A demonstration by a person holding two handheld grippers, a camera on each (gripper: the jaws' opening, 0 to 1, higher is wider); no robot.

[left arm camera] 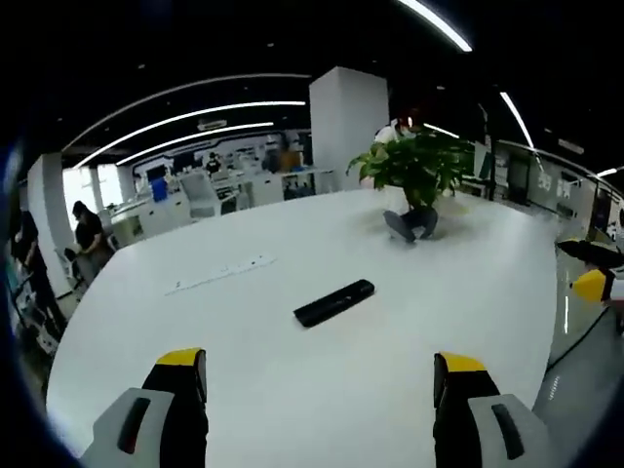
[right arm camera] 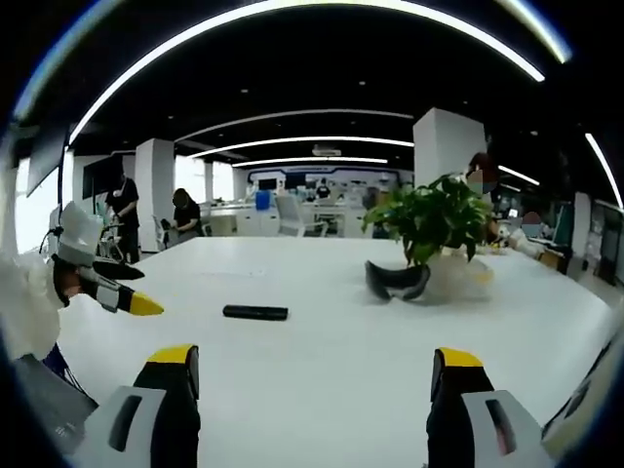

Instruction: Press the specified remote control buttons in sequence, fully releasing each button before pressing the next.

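A black remote control (left arm camera: 334,302) lies flat on the white table (left arm camera: 263,390), a short way beyond my left gripper (left arm camera: 320,382). That gripper hangs above the table with its yellow-tipped jaws wide apart and nothing between them. The right gripper view has the same remote (right arm camera: 255,313) further off, left of centre. My right gripper (right arm camera: 312,378) is open too, with empty jaws. The left gripper's yellow tip (right arm camera: 136,303) enters the right gripper view from the left, and the right gripper's yellow tip (left arm camera: 592,284) pokes into the left gripper view from the right.
A potted green plant (left arm camera: 419,166) stands at the far side of the table with a dark curved object (right arm camera: 397,282) at its base. A thin white strip (left arm camera: 219,276) lies on the table left of the remote. People and desks are in the office behind.
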